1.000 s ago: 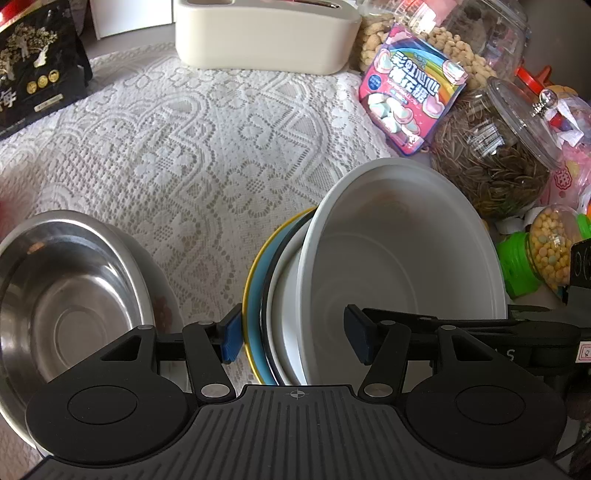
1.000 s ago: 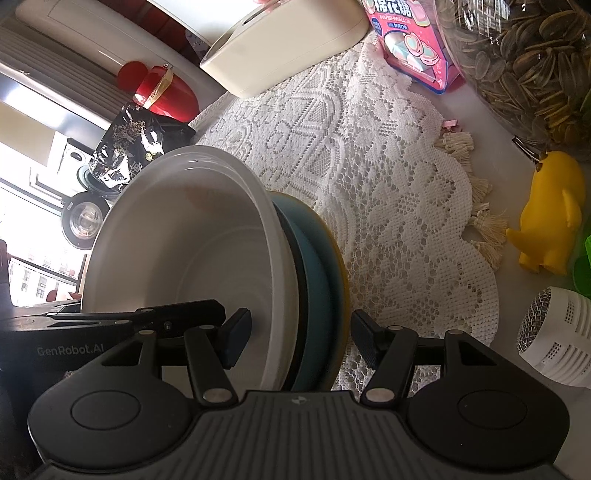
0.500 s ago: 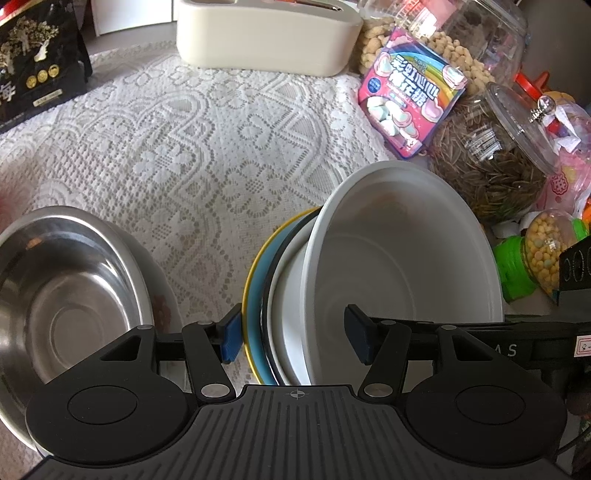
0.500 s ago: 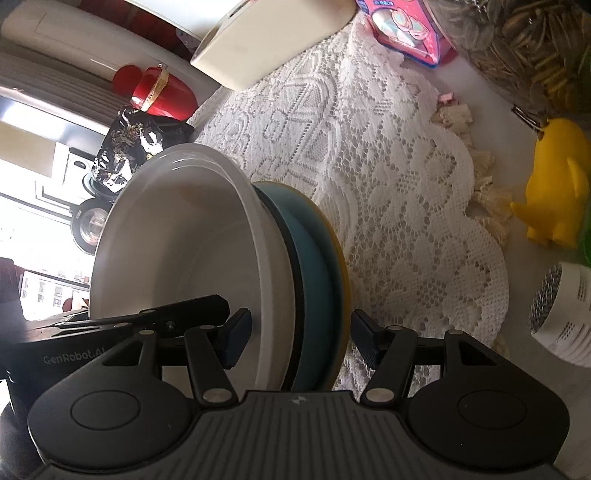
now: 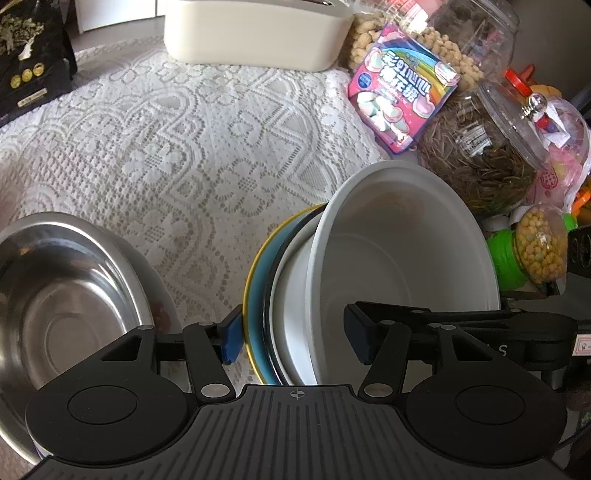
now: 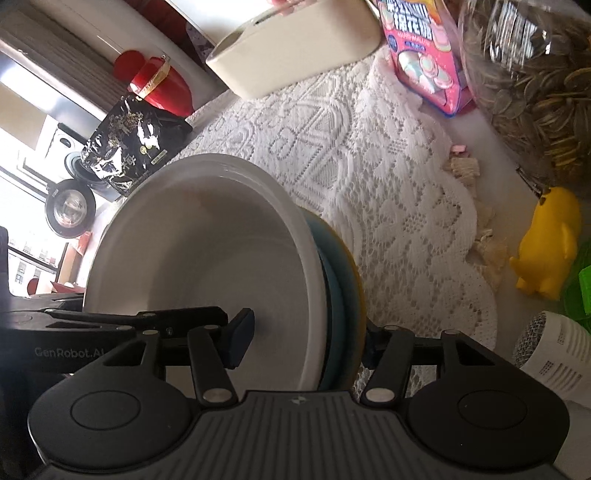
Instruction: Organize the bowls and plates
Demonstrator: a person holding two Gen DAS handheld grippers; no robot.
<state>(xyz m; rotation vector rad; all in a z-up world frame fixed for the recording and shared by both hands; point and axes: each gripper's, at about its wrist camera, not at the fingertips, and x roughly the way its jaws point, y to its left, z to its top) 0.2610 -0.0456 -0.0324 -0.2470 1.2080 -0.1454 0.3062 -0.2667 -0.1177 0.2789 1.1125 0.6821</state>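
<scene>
so the lace tablecloth [image 5: 177, 147] covers most of the table, with the cream box [image 5: 255, 33] at 12 o'clock in the left wrist view and the seed jar [image 5: 480, 158] and pink candy bag [image 5: 402, 99] toward 2 o'clock. the steel bowl [image 5: 62, 295] sits at 9 o'clock of the left wrist view, apart from the stack.

the stack itself is at the centre of both views, seemingly tipped on edge: a white bowl [image 5: 402, 251] nested against a smaller white dish [image 5: 291, 295], then a teal plate [image 5: 255, 306] with a yellow rim. in the right wrist view the same white bowl [image 6: 207, 251] fills the middle, with the teal plate [image 6: 338, 295] behind it.

the left gripper [image 5: 293, 338] straddles the stack's edge, one pad outside the teal plate and the other inside the bowl; whether it presses or merely brackets i cannot tell. the right gripper [image 6: 306, 339] brackets the opposite edge the same way, grip equally unclear.

these pieces look stiff, glazed and likely slippery, heavy together and breakable. the rims are the sensible hold, pinched through all layers at once so the nested pieces cannot slide against each other.
</scene>
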